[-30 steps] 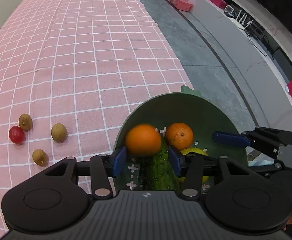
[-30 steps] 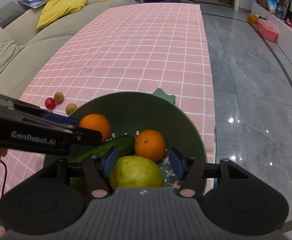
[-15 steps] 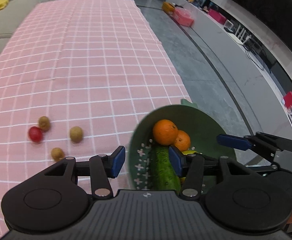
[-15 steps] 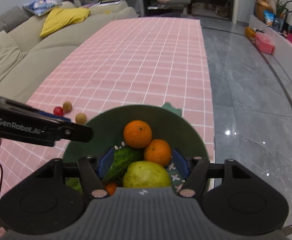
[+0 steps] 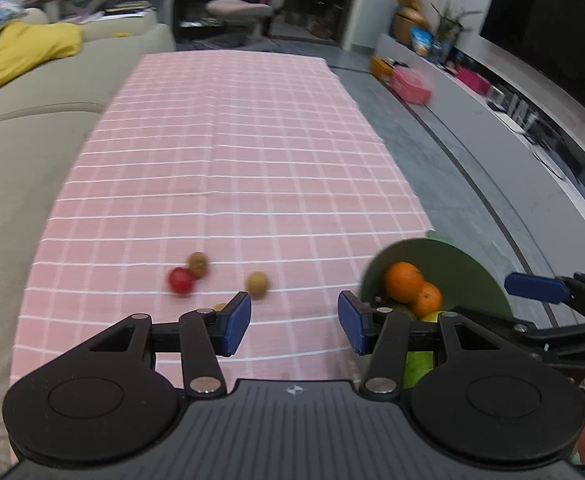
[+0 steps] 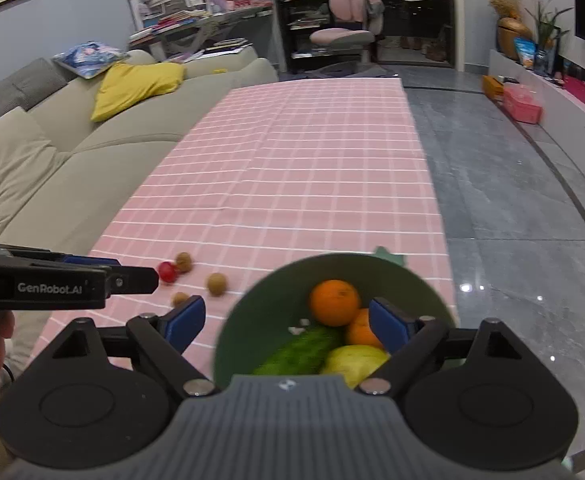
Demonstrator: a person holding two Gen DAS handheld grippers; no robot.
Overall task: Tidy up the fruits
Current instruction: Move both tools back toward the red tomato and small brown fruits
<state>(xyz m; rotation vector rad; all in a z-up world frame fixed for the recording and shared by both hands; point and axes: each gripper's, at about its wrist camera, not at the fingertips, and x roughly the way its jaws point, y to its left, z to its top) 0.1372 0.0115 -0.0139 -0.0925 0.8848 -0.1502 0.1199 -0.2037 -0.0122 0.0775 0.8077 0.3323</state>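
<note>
We list a green bowl (image 6: 420,292) at the near right edge of the table (image 6: 304,168), which wears a pink checked cloth. In the bowl: two oranges (image 6: 334,302) touching each other, a cucumber (image 6: 300,350) at 7 o'clock of them, and a yellow-green pear (image 6: 354,358) at 5 o'clock.

Loose on the cloth, at 9 o'clock of the bowl: one red fruit (image 5: 180,280) touching a brown one (image 5: 197,264), a second brown fruit (image 5: 257,284) just beside, a third partly hidden behind a blue pad.

Left tongs (image 5: 294,326): half spread, nothing between them, over bare cloth. Right tongs (image 6: 288,320): spread wide, having just been opening, gripping nothing; their right pad overlaps one orange from our view.

Surroundings: beige sofa (image 6: 52,160) at 9 o'clock with a yellow cushion (image 6: 132,84); pink chair (image 6: 342,32) at 12; grey tiled floor (image 6: 512,208) at 3.

Writing: "GenRobot.AI" on the left tongs' side.
</note>
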